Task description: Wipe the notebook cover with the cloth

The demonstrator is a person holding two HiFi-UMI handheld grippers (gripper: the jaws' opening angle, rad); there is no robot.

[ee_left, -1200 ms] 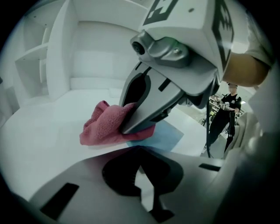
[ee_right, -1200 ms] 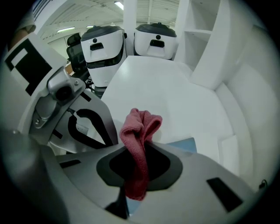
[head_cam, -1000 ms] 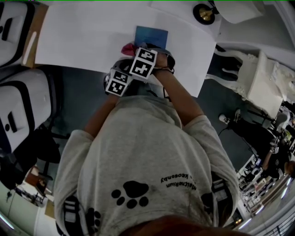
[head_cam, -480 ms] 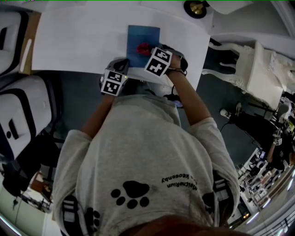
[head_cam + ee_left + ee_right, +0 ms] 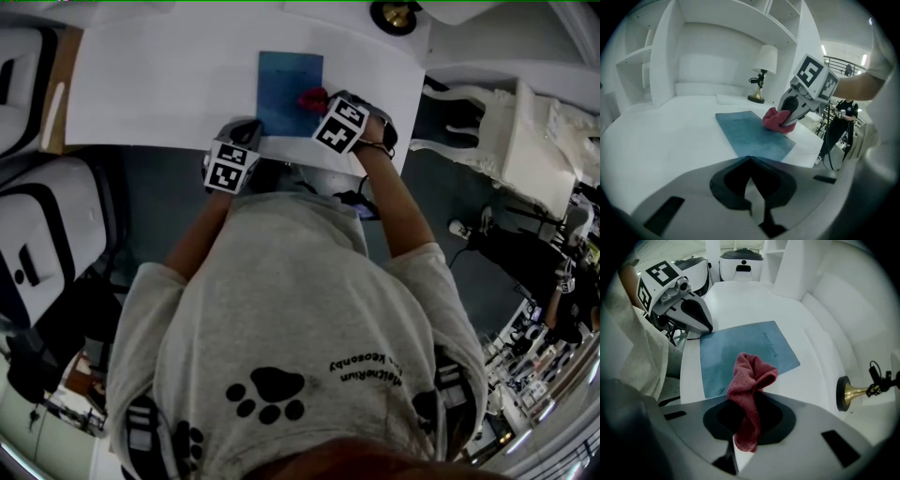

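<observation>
A blue notebook (image 5: pixel 286 84) lies flat on the white desk (image 5: pixel 159 84). The red cloth (image 5: pixel 751 376) hangs bunched from my right gripper (image 5: pixel 747 430), which is shut on it. The cloth (image 5: pixel 312 98) rests on the cover near its right edge, also visible from the left gripper view as a red cloth (image 5: pixel 774 120) under the right gripper (image 5: pixel 787 123). My left gripper (image 5: pixel 709 327) sits at the notebook's near left corner with its jaws together and nothing between them. In the left gripper view the notebook (image 5: pixel 752 136) stretches ahead of the left gripper (image 5: pixel 750 161).
A brass lamp base (image 5: pixel 394 16) stands at the desk's far right, close beyond the notebook. A white ornate chair (image 5: pixel 506 150) is right of the desk. White and black cases (image 5: pixel 37 225) stand on the floor at the left. Shelf walls (image 5: pixel 665 56) rise behind the desk.
My right gripper has carried the cloth rightward, from the notebook's left side across the cover to its right edge. The left gripper has drawn apart and settled at the near left corner.
</observation>
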